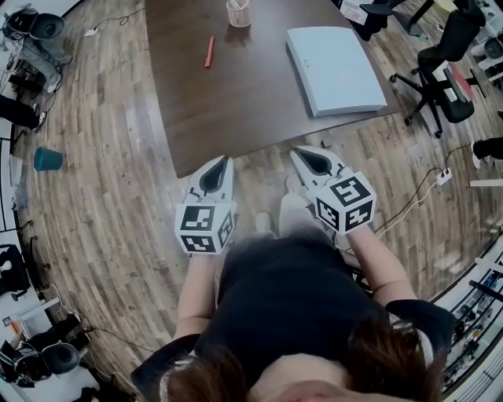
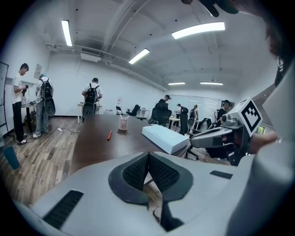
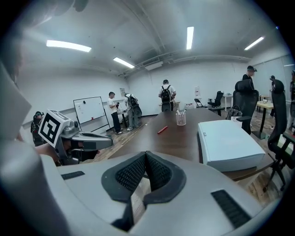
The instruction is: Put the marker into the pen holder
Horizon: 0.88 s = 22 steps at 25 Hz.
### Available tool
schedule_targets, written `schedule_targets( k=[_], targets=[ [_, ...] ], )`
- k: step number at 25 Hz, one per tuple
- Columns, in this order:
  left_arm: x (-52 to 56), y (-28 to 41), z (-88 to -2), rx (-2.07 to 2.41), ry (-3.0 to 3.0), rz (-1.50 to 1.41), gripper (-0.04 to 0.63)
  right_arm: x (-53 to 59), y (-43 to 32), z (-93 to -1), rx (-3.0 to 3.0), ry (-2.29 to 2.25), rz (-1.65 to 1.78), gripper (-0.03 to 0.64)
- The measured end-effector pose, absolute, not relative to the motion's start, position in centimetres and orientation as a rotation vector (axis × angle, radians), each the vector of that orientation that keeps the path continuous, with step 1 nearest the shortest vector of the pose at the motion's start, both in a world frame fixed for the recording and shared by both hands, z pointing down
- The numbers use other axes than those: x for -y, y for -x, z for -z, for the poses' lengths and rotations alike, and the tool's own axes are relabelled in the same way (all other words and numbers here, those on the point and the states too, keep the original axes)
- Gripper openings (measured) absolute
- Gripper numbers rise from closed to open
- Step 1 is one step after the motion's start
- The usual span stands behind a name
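Observation:
A red marker (image 1: 209,51) lies on the dark brown table (image 1: 236,86), left of its middle. It also shows as the red marker (image 2: 109,135) and the red marker (image 3: 162,130). Farther back stands a clear pen holder (image 1: 238,13), also seen as the pen holder (image 2: 123,122) and the pen holder (image 3: 180,119), with pens in it. My left gripper (image 1: 218,169) and right gripper (image 1: 308,159) hover over the floor just short of the table's near edge, both shut and empty. In their own views the left gripper (image 2: 148,156) and right gripper (image 3: 145,156) have their jaws together.
A flat white box (image 1: 334,68) lies on the table's right part. Black office chairs (image 1: 444,71) stand to the right. A teal bin (image 1: 47,159) sits on the wooden floor at left. Several people stand at the room's far side.

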State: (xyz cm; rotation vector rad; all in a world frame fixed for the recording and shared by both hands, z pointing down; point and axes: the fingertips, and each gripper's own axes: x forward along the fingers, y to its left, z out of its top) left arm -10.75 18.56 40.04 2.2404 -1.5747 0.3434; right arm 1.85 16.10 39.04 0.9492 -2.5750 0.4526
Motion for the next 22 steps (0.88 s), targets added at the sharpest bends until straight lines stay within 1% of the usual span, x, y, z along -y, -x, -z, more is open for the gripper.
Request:
schedule_targets(
  k=[13, 22],
  targets=[
    [-5.0, 8.1, -39.7, 1.736, -2.111, -0.282, 0.029, -1.3, -4.2, -38.9, 2.630, -0.734, -0.378, 0.015],
    [1.2, 7.5, -40.6, 1.846, -1.962, -0.307, 0.029, 5.7, -5.1, -39.3, 2.671, -0.593, -0.375, 0.015]
  ],
)
